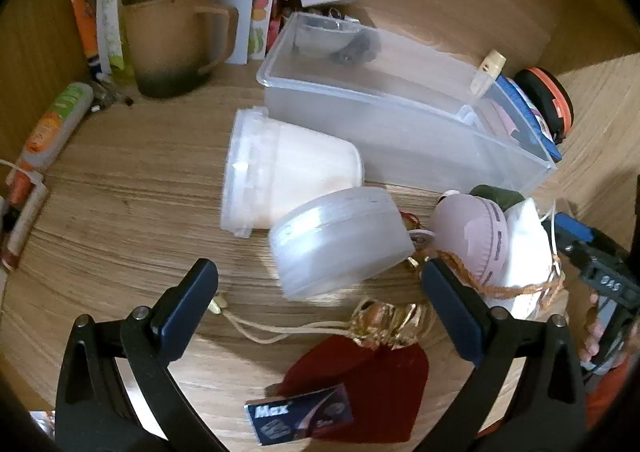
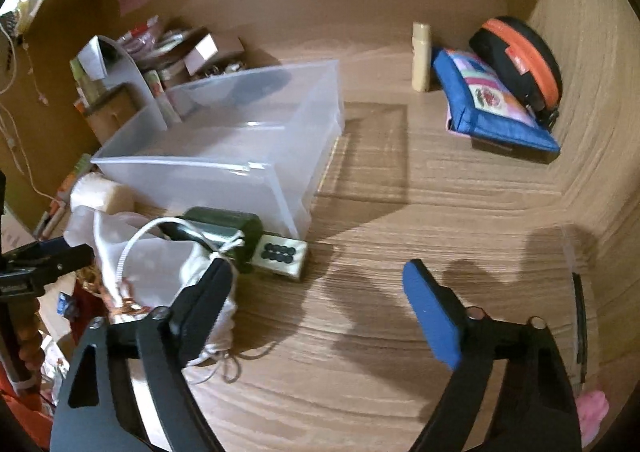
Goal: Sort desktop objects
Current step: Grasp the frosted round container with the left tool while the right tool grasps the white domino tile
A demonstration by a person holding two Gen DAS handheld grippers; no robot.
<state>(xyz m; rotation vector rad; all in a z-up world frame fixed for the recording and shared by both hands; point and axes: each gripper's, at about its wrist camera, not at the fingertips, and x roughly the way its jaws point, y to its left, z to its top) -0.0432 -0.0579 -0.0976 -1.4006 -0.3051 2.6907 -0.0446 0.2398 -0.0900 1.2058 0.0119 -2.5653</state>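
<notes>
Left tool [image 1: 320,292] was spread wide over the wooden counter [image 1: 120,192], gripping nothing; a round translucent plastic tub [image 1: 340,240] lay tipped between its tips, possibly touching the clear rectangular plastic bin [image 1: 400,120]; right tool [image 2: 316,288] gaped empty, left finger beside a white drawstring pouch [image 2: 160,272].

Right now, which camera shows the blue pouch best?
The right wrist view. The blue pouch shows its whole patterned face there, leaning against the orange-zip case near the back corner. In the left wrist view only a thin edge of it shows behind the clear bin.
</notes>
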